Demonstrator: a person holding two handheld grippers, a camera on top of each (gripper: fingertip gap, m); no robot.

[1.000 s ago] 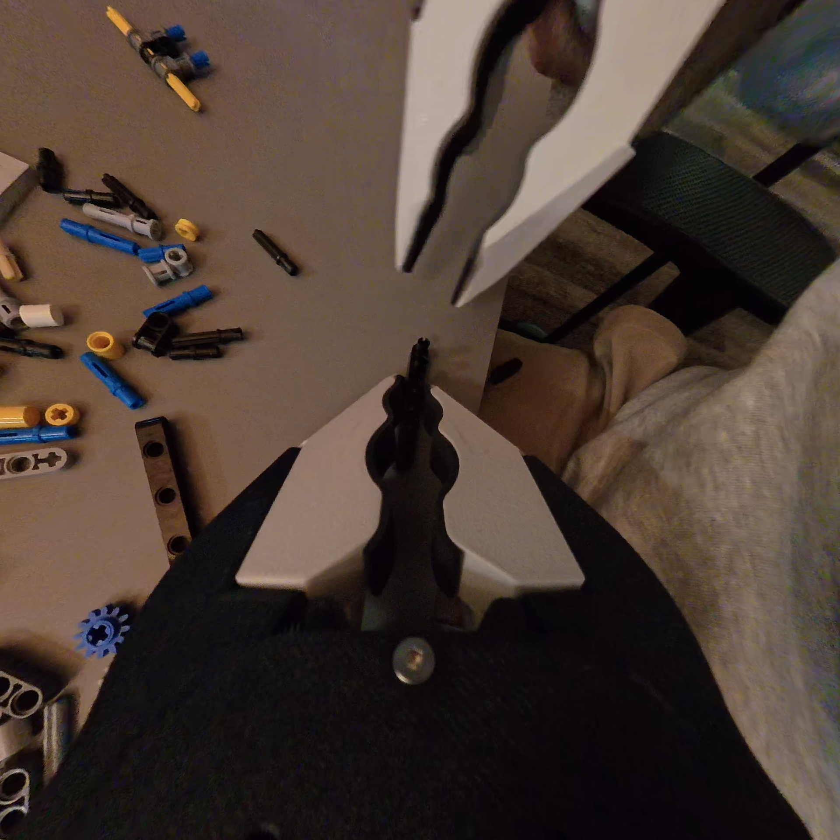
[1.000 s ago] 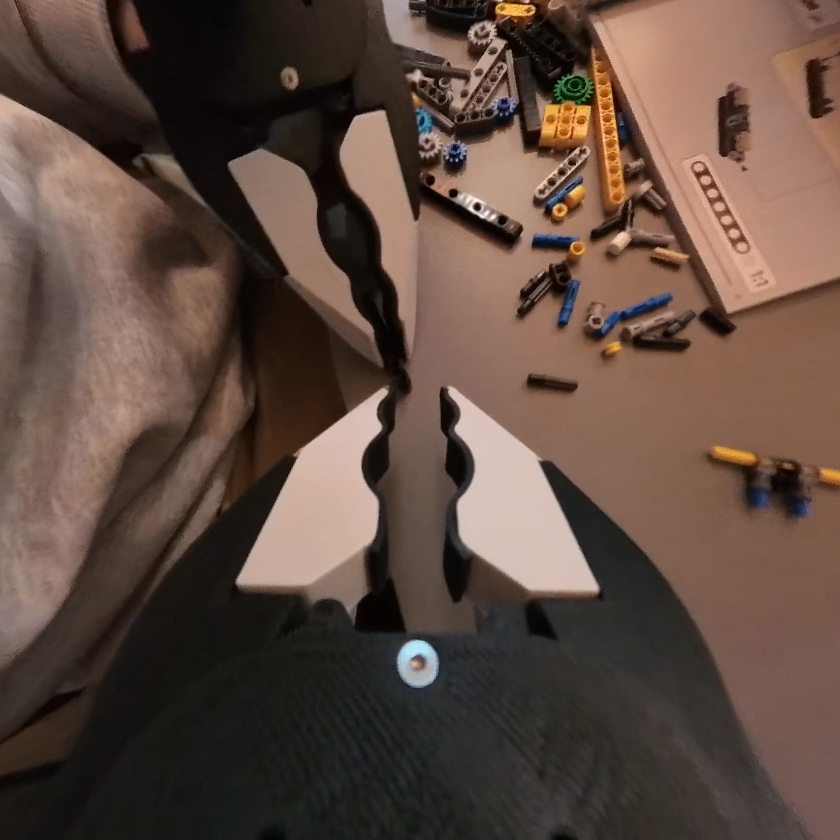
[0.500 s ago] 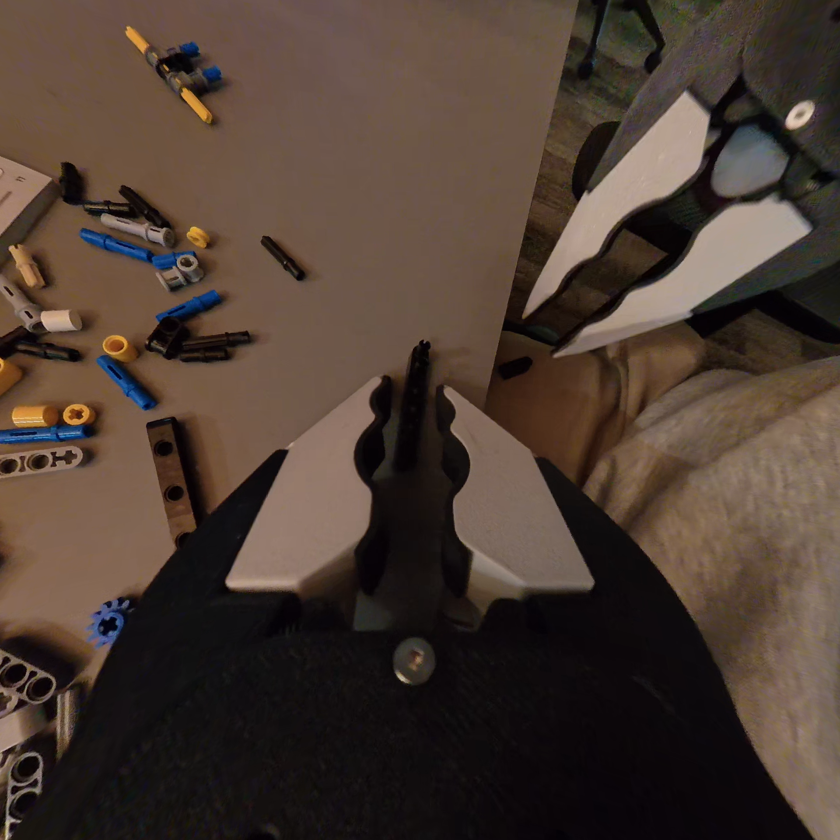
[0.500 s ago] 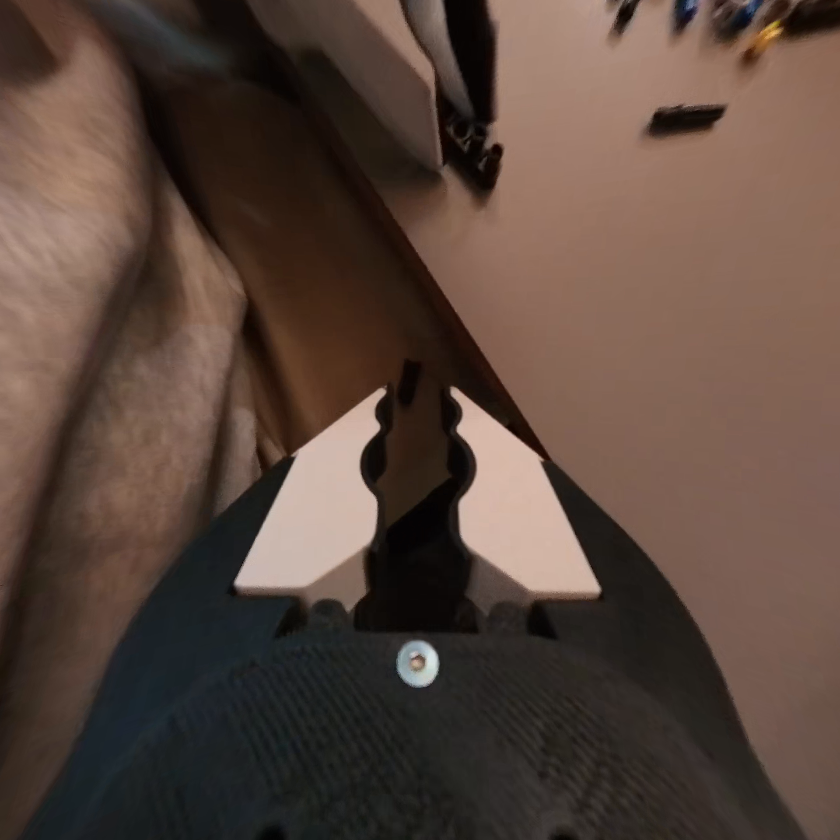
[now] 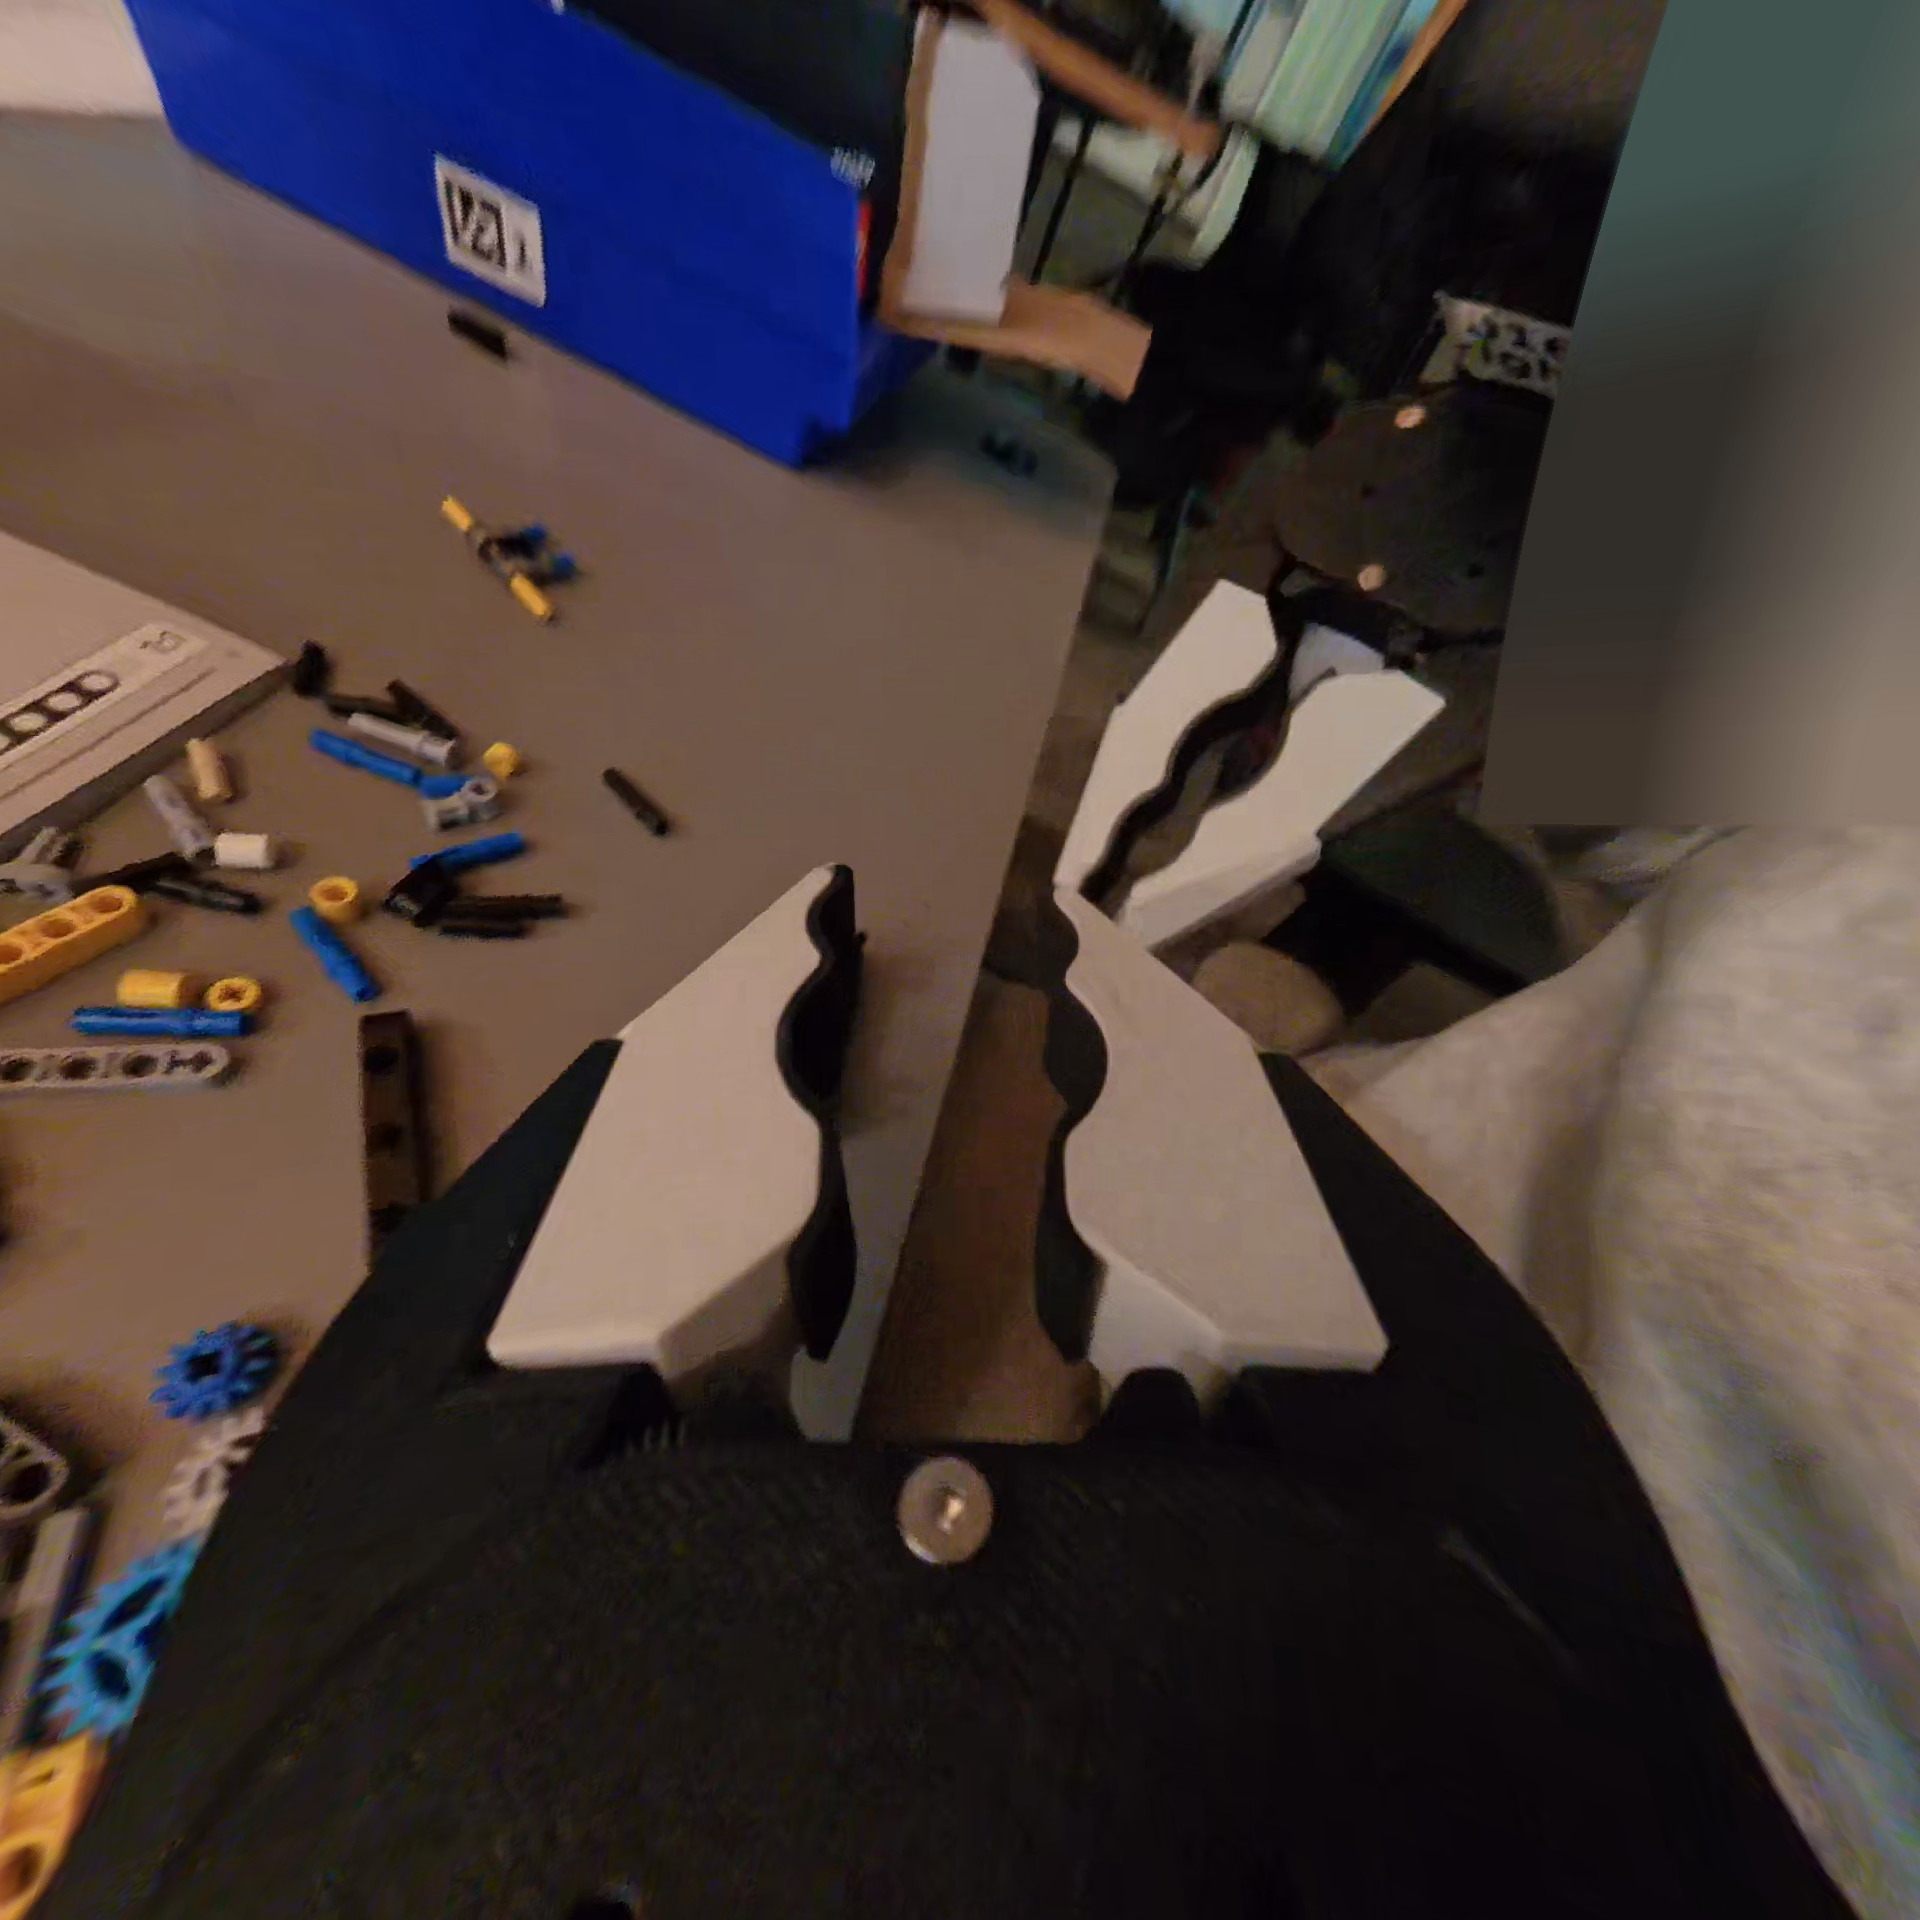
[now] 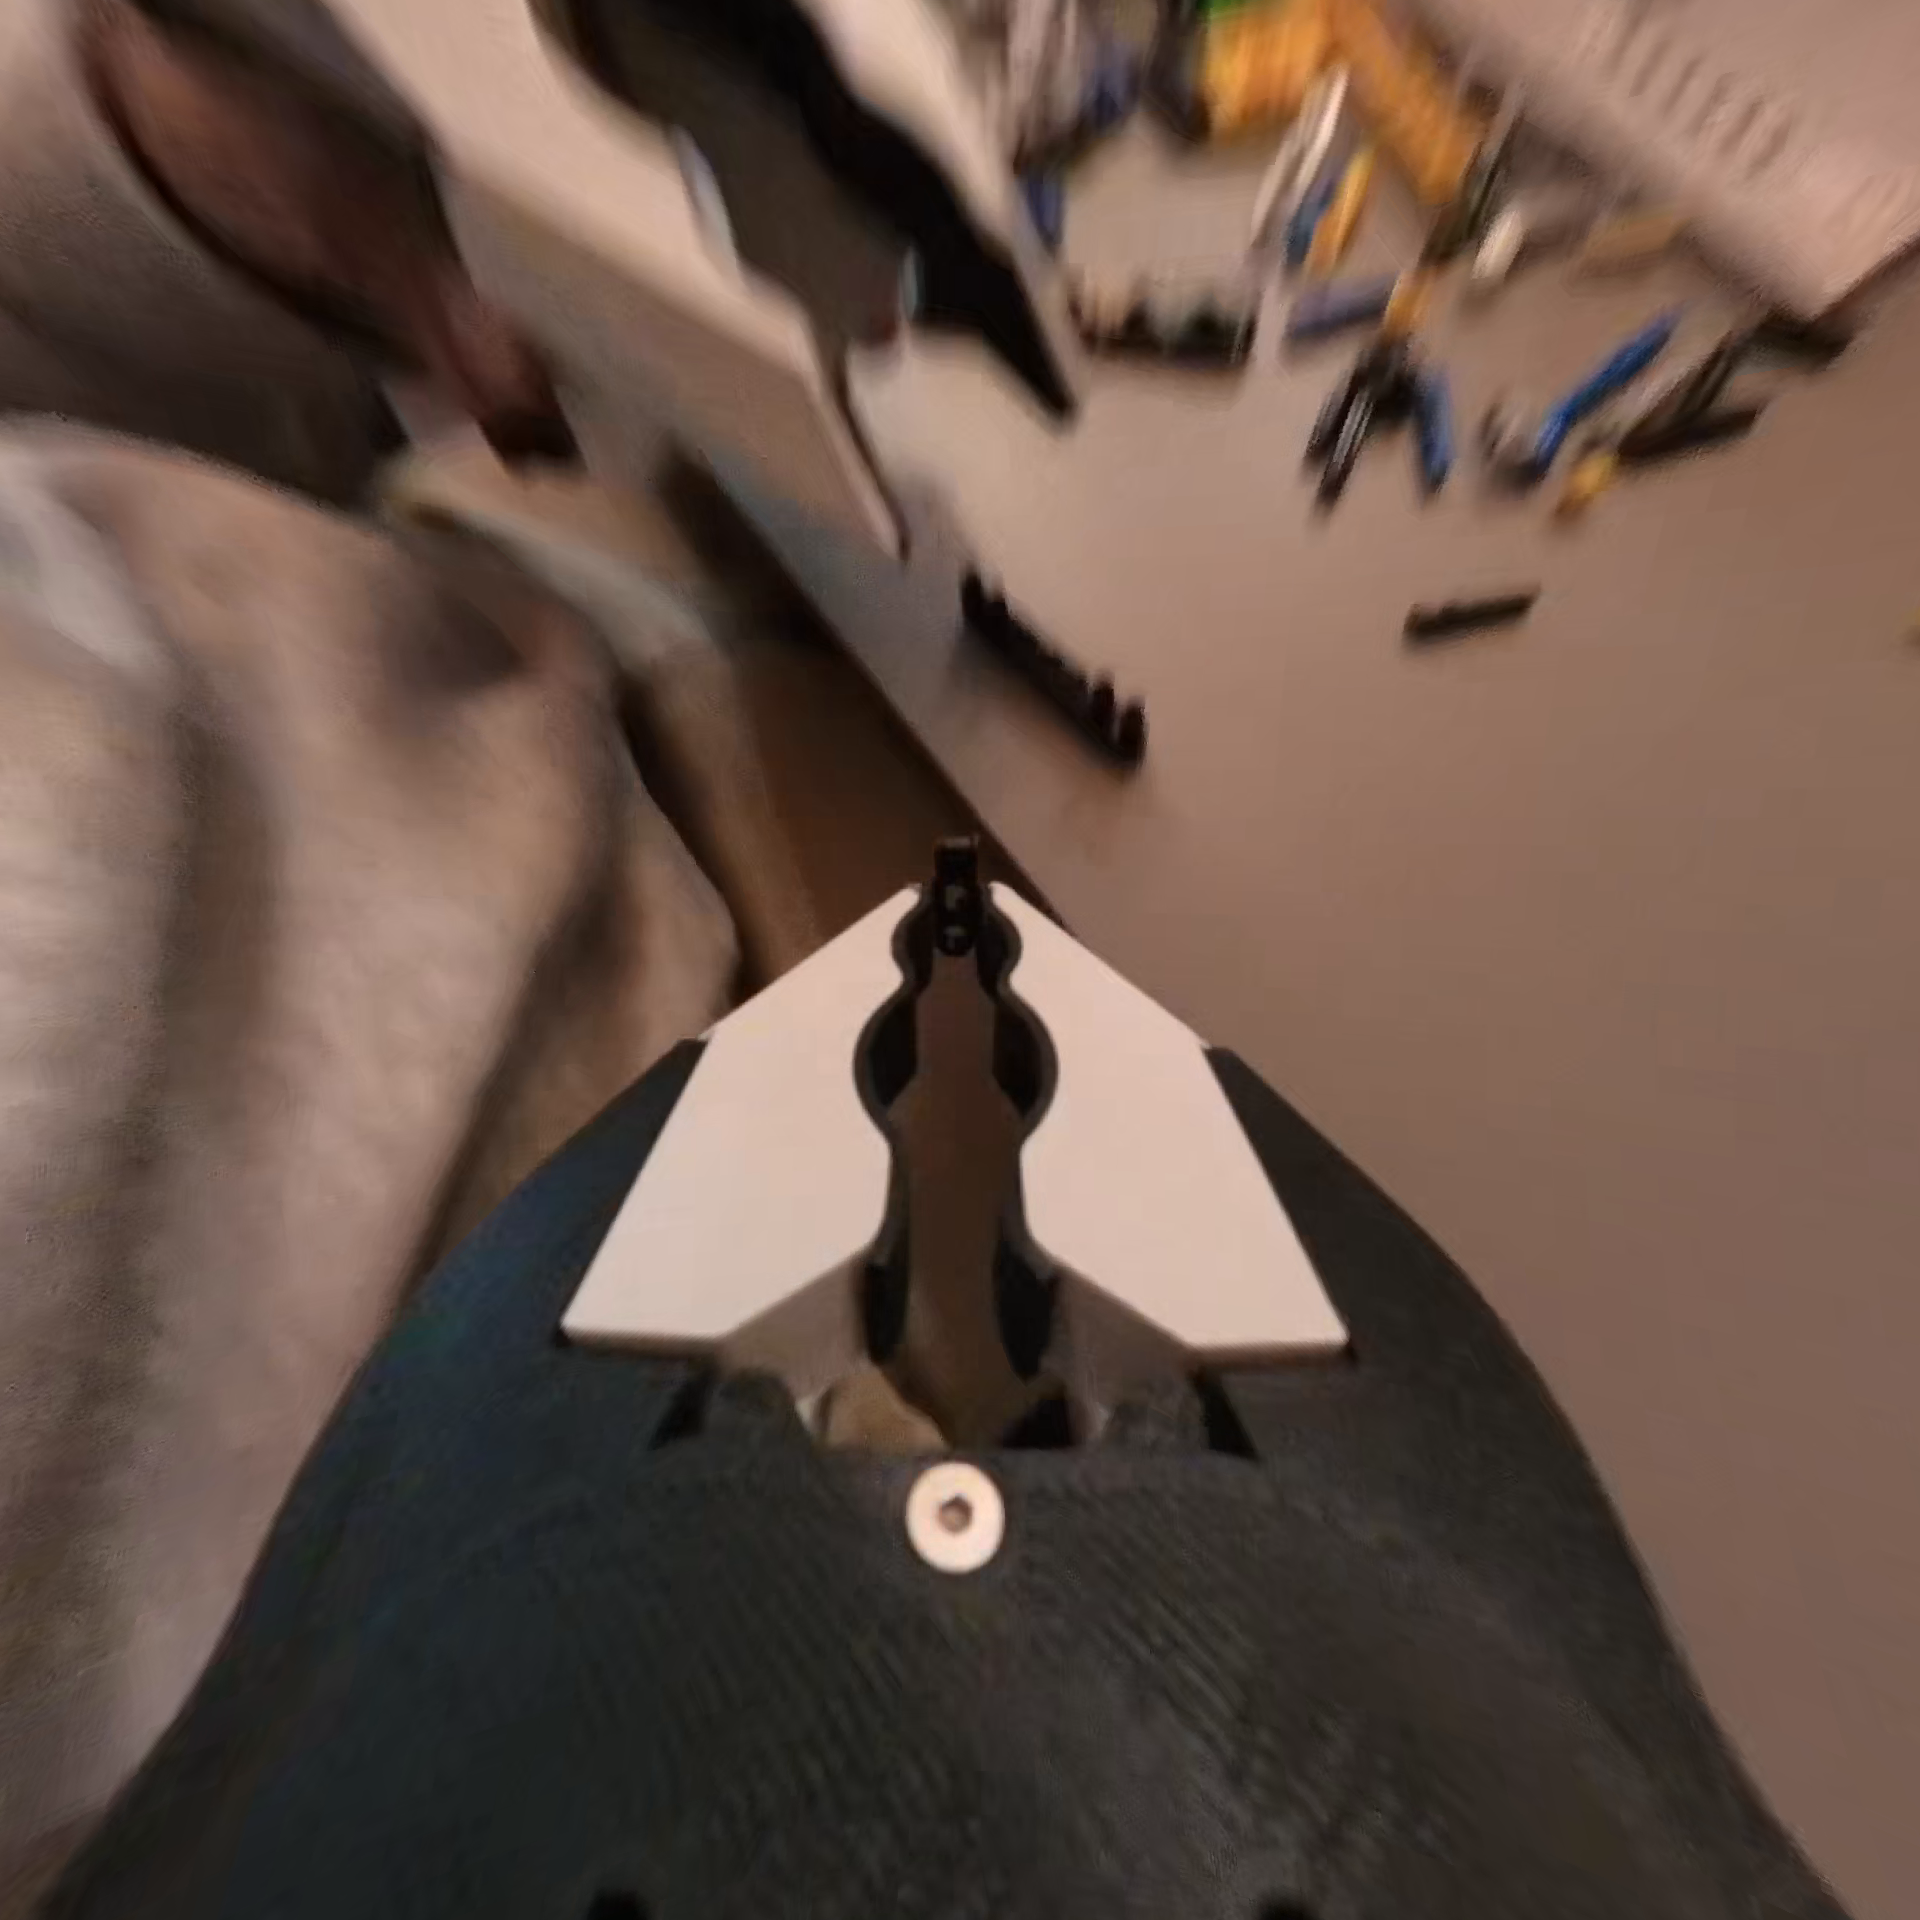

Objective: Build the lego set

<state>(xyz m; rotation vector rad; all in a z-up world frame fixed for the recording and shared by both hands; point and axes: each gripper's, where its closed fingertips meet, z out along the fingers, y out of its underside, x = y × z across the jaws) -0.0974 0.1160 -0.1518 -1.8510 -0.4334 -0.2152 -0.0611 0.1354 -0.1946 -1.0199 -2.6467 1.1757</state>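
Over the table's point(image 5: 727, 644) near right edge, the left tool point(image 5: 951, 914) stands wide and empty; loose Lego pieces point(image 5: 447, 894) lie to its left, and the right tool point(image 5: 1107, 899) hangs off the edge, just right.

In the blurred right wrist view, the right tool point(image 6: 956, 904) pinches a small black pin point(image 6: 954, 899), its long axis pointing forward along the fingers, beside the table edge.

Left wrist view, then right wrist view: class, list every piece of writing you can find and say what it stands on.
White label on the blue box: bold dark characters; I won't copy them.
Instruction booklet, left edge: small print, too blurred to read.
Grey sign in the background: blurred.
Right wrist view: motion blur, nothing legible.
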